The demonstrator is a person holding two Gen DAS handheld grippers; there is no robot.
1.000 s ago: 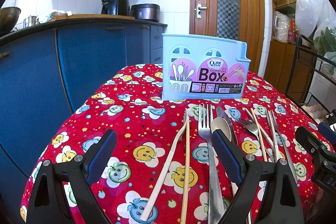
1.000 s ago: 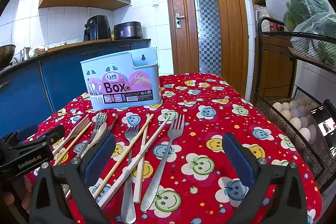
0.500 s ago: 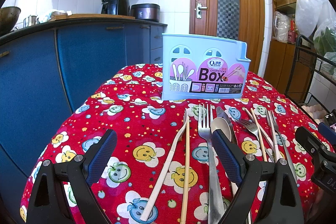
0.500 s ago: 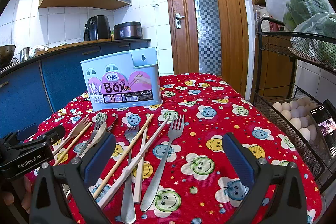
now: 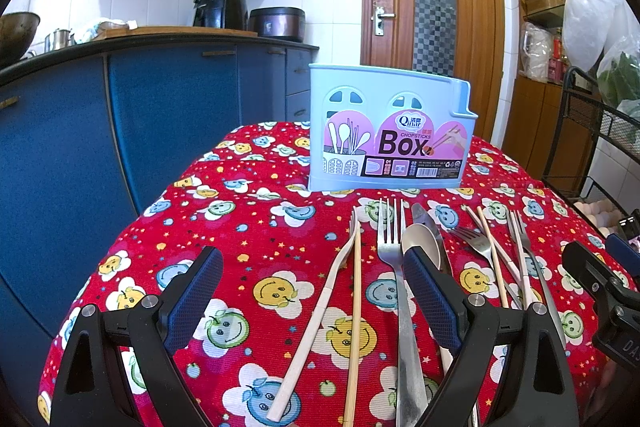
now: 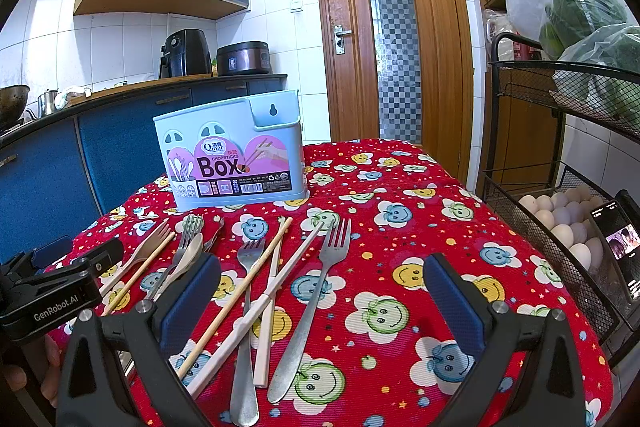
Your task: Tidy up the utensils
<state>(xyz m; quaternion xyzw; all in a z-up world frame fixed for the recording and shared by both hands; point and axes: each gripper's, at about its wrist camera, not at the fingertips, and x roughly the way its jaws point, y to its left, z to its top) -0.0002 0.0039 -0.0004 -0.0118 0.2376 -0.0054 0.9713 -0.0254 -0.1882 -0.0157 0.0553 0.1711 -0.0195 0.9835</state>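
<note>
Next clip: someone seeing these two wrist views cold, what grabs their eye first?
Probably the red smiley-flower tablecloth filling both views, then the pale blue plastic chopsticks box standing upright at its far side. In front of it, metal forks, a spoon and chopsticks lie scattered, some crossing, with both open grippers low over them.

Light-blue chopsticks box [image 5: 390,131] stands upright on the table; forks [image 6: 310,307], spoon [image 5: 420,247] and chopsticks [image 5: 354,315] lie flat before it.

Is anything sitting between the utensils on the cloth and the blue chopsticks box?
Nothing visible. Only bare red tablecloth lies between the utensil row, such as the rightmost fork, and the chopsticks box. Both right tongs and left tongs are open and empty.
</note>
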